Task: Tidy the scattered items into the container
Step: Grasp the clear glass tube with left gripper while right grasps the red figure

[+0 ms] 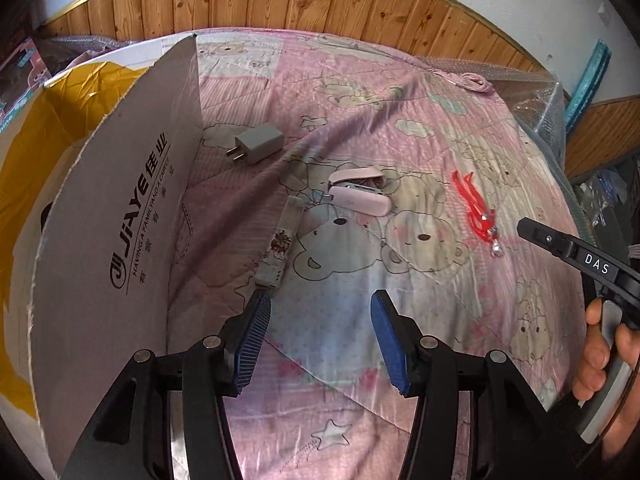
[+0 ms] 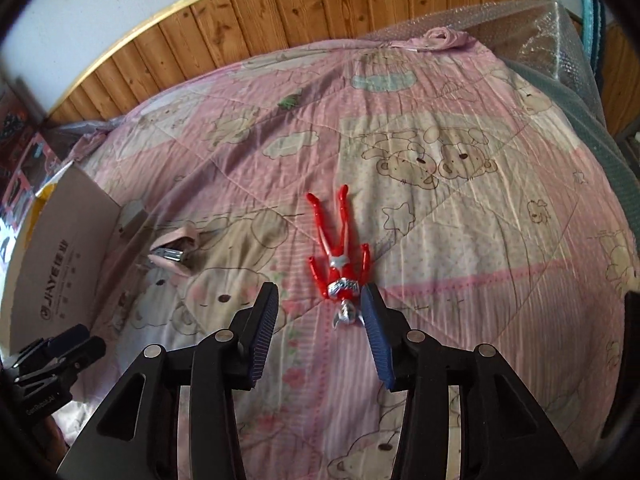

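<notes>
Leftmost, cardboard box (image 1: 120, 216), flap upright, printed JIAYE, yellow lining inside, standing on pink bear-print quilt (image 1: 360, 92). Just beside the box flap: grey plug charger (image 1: 258, 143), prongs toward the box. Further right of the box: long patterned strip (image 1: 280, 244), possibly a case or strap, hard to tell; near it, pink stapler (image 1: 358, 192), lying open. Well right of the box: red and silver toy figure (image 2: 340, 256), flat on its back, head toward the camera. Left gripper (image 1: 320, 336) hovering near the strip's end, fingers spread, nothing between. Right gripper (image 2: 320, 336) likewise parted, empty, right pad (image 2: 376, 336) just beside the figure's head.
</notes>
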Demonstrator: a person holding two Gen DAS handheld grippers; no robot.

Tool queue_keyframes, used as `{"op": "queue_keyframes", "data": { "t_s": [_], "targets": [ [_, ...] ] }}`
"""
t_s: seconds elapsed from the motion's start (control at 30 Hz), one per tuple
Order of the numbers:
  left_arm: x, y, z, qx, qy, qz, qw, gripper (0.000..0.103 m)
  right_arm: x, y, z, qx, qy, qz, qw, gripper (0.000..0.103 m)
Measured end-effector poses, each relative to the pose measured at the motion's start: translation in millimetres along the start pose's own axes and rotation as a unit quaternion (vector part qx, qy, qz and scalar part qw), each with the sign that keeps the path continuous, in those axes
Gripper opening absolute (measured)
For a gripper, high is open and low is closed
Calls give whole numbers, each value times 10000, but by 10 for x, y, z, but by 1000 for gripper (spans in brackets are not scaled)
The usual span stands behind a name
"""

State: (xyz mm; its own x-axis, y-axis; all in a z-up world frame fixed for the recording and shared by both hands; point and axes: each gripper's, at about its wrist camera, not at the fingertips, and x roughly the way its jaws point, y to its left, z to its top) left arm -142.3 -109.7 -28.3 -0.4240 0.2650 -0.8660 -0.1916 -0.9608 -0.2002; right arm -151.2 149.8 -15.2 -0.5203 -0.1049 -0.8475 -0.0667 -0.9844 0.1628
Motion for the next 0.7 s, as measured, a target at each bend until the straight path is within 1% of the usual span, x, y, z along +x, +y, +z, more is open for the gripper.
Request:
{"op": "queue_keyframes", "data": {
  "t_s": [0.13,0.3,0.33,0.4,0.43,0.47,0.5,0.53,0.57,0.6,0.63,0.7],
  "targets": [
    [246,122,86,-196,131,109,9997,54,295,-1,148,-303,217,-156,9992,49],
    [506,219,172,-340,245,197,9989,54,642,-22,201,-464,558,-356,9967,50],
    [555,227,188,-355,250,218,9988,54,693,-31,206,-460,607,-340,9965,50],
    [587,198,234,-267,78,264,9993,56,742,-36,228,-453,600,-318,9967,52],
    [623,182,261,-228,61,268,9994,56,753,-33,240,-482,594,-324,9965,52],
    [646,165,285,-184,-4,316,9993,56,755,-36,246,-490,577,-329,9966,49],
    [665,138,303,-103,-63,350,9993,56,752,-55,251,-463,562,-344,9968,38],
    [687,101,316,23,-102,382,9992,56,744,-80,259,-423,556,-372,9969,32],
    [703,74,321,137,-145,461,9987,53,734,-129,271,-319,566,-336,9973,23],
    [702,58,318,206,-190,521,9982,38,714,-189,284,-160,589,-272,9978,16],
    [693,59,316,227,-215,511,9982,28,689,-244,292,-7,593,-207,9980,16],
    [665,110,314,127,-205,379,9990,20,634,-344,320,294,571,-8,9979,16]
  ]
}}
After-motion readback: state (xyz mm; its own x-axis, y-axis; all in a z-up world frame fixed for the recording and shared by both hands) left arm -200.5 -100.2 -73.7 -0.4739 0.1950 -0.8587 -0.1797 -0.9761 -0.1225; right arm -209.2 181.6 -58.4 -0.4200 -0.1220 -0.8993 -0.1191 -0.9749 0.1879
